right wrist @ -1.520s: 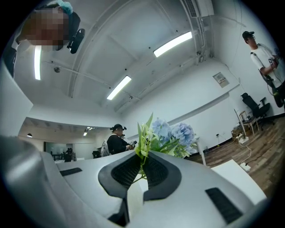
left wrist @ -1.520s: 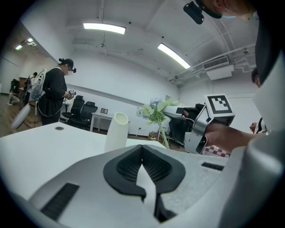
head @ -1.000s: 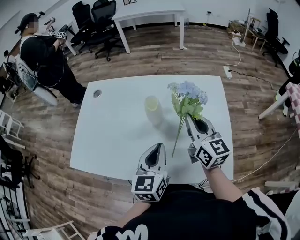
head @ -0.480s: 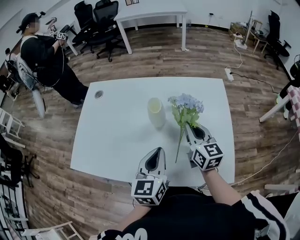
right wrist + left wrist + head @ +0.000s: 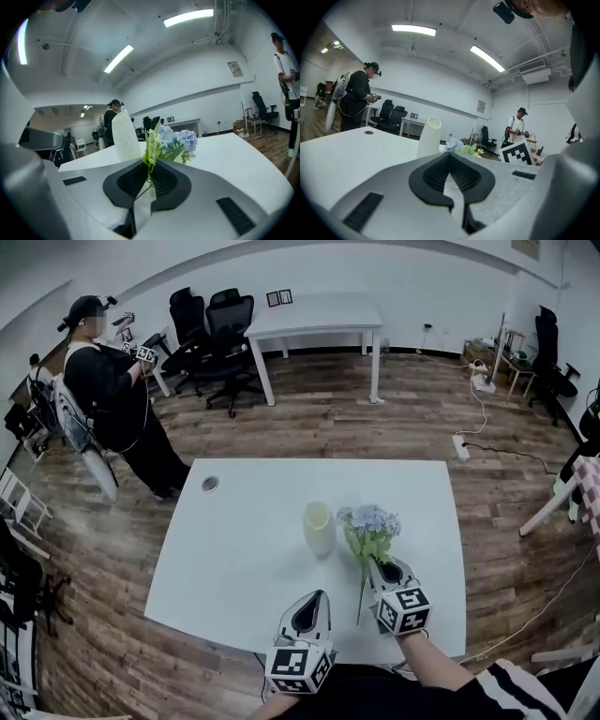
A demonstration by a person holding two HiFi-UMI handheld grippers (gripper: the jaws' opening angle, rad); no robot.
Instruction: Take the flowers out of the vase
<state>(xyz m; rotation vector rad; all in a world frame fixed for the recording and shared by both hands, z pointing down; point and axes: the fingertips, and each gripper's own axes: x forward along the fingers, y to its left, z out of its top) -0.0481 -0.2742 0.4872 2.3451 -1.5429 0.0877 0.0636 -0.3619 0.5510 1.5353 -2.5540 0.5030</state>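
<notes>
Flowers (image 5: 368,524) sit clamped by the stem in the closed right gripper (image 5: 377,564) (beside the vase (image 5: 319,528)).

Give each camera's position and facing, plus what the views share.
Head view: on the head, looking steeply down at table, vase, flowers; left hand-held gripper, right hand-held gripper and right forearm show.
Left gripper view: on the left hand-held gripper, facing along its shut, empty jaws toward the vase.
Right gripper view: on the right hand-held gripper, facing along jaws shut on the flowers, vase beyond.
Shared: all three see vase and flowers.
</notes>
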